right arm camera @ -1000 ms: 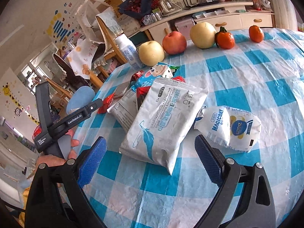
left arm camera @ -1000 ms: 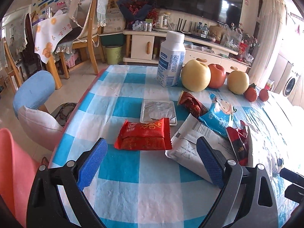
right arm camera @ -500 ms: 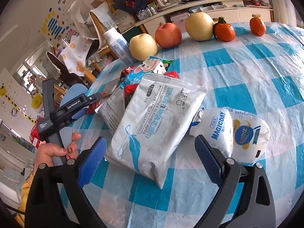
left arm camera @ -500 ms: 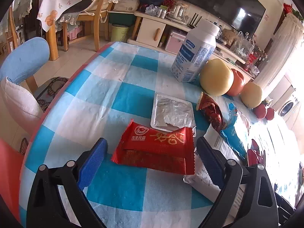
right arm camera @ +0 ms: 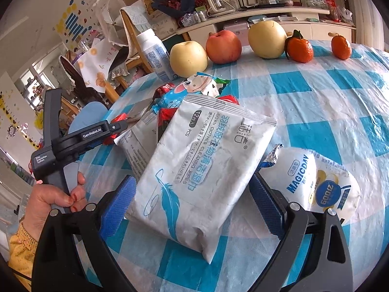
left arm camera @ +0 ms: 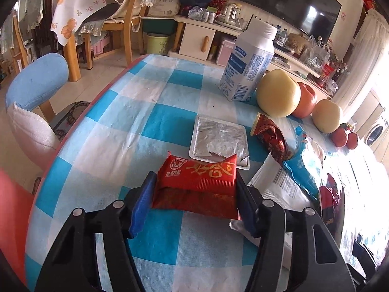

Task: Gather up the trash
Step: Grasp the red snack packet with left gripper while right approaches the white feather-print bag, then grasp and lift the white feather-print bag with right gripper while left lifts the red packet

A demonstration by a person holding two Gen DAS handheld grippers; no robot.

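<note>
A red snack wrapper lies on the blue-and-white checked tablecloth. My left gripper has it between its blue pads. The jaws are closing and both pads press on the wrapper's ends, so it buckles upward. In the right wrist view a white wipes pack with a blue feather lies between the fingers of my right gripper, which is open. A hand holds the left gripper's handle at the left of that view.
A foil tray, a dark red wrapper, a blue wrapper and a white printed pouch lie nearby. A white MAGICDAY bag sits right of the wipes. Bottle, pears, an apple and tangerines line the far edge.
The left jaws have closed in on the red wrapper, which now bulges up. The right gripper has moved forward, so the wipes pack sits deeper between its fingers.
</note>
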